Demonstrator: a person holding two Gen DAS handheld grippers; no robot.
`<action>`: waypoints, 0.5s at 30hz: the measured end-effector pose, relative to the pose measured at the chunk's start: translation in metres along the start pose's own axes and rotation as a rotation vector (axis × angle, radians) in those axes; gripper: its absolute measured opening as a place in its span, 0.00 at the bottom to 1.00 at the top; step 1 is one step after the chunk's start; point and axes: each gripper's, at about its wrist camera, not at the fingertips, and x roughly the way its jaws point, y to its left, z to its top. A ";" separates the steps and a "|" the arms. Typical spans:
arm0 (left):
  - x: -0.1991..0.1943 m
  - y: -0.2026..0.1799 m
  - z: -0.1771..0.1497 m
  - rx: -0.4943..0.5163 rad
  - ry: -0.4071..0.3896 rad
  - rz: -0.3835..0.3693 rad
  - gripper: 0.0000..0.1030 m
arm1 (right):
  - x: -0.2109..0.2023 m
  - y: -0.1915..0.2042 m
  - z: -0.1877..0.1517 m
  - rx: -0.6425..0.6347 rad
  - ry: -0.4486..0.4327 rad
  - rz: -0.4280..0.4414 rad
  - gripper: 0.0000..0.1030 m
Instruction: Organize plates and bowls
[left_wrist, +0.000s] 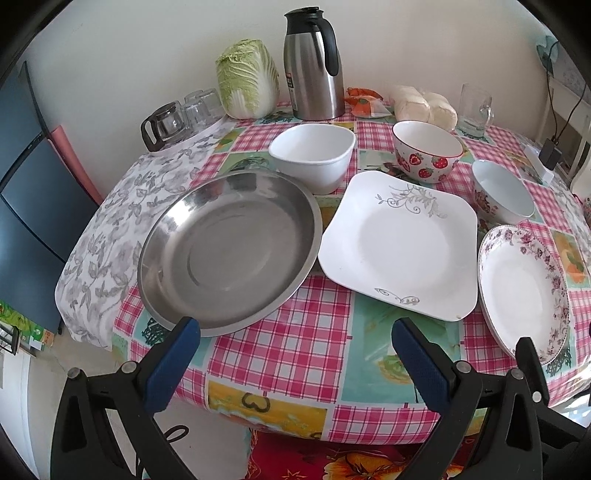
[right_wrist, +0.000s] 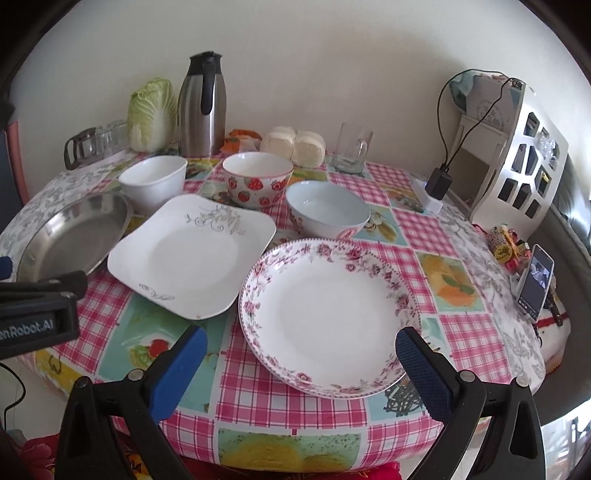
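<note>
Since nothing is stacked yet, the job looks like it is only starting. From left to right, the steel dish (left_wrist: 229, 251), the square white plate (left_wrist: 400, 243) and the flowered plate (right_wrist: 328, 317) lie in a row at the near side of the table (left_wrist: 295, 350), with the white bowl (left_wrist: 314, 155), the strawberry bowl (left_wrist: 426, 149) and the pale blue bowl (right_wrist: 327, 212) standing behind them. The left gripper (left_wrist: 295, 354) hangs over the table edge, fingers wide apart, holding nothing. The right gripper (right_wrist: 301, 363) is wide apart too, empty, just in front of the flowered plate. I think a plate should next go onto another, gripped by its rim. Only the right view shows the phone (right_wrist: 535, 284) and the white rack (right_wrist: 517, 158).
</note>
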 end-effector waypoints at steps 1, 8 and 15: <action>0.000 0.001 0.000 -0.002 0.000 0.001 1.00 | -0.002 0.000 0.001 0.001 -0.008 -0.003 1.00; 0.003 0.003 0.001 -0.009 0.010 -0.001 1.00 | -0.009 -0.015 0.004 0.071 -0.037 -0.012 1.00; 0.002 0.005 0.003 -0.023 0.010 -0.030 1.00 | -0.017 -0.023 0.007 0.105 -0.079 -0.003 1.00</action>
